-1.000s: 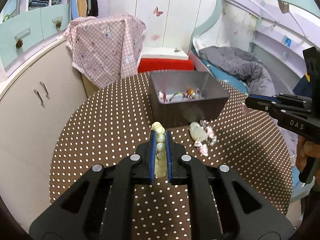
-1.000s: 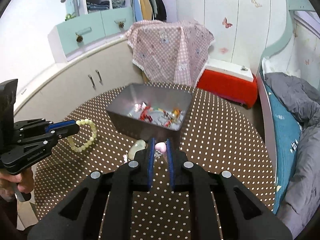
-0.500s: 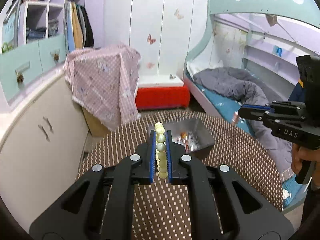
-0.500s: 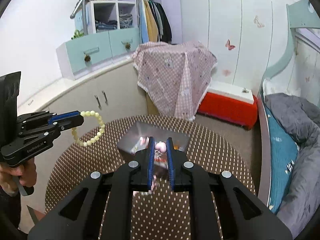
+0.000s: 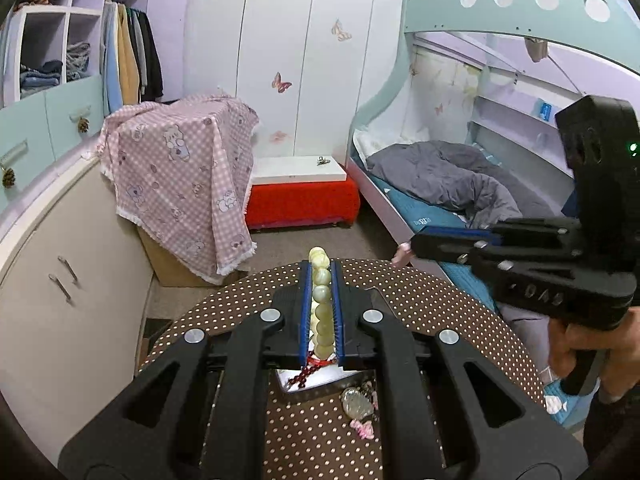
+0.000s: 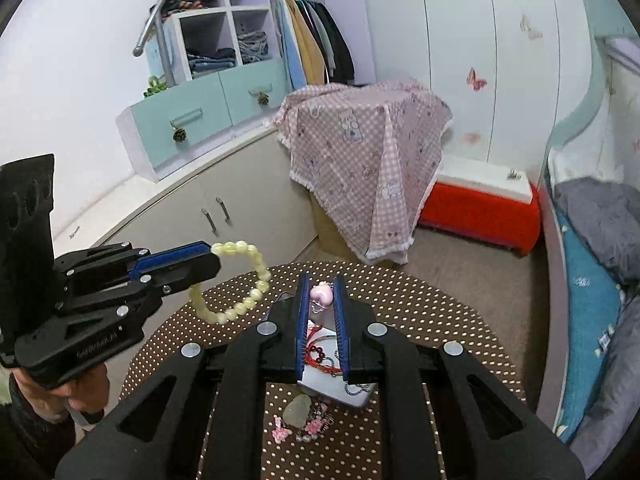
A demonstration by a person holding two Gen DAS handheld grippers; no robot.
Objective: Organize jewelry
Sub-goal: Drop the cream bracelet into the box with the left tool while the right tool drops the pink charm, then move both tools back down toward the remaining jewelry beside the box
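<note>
My left gripper [image 5: 320,276] is shut on a pale green bead bracelet [image 5: 322,312], held high above the round dotted table [image 5: 432,304]. In the right wrist view the left gripper [image 6: 208,256] shows at left with the bracelet [image 6: 244,304] hanging as a loop. My right gripper [image 6: 320,292] is shut on a pink heart charm [image 6: 320,296], also high above the table; it shows in the left wrist view [image 5: 416,242] at right. The grey jewelry box [image 6: 352,394] lies below, mostly hidden by the grippers, with red strands inside.
A pale green stone [image 6: 298,410] and pink trinkets [image 6: 316,426] lie on the table in front of the box. A low cabinet [image 6: 192,208], a pink checked cloth [image 6: 368,152], a red box [image 6: 480,204] and a bed [image 5: 440,184] surround the table.
Both grippers have risen well above the table with their items still held. The box and table now look small and sit low under the fingers.
</note>
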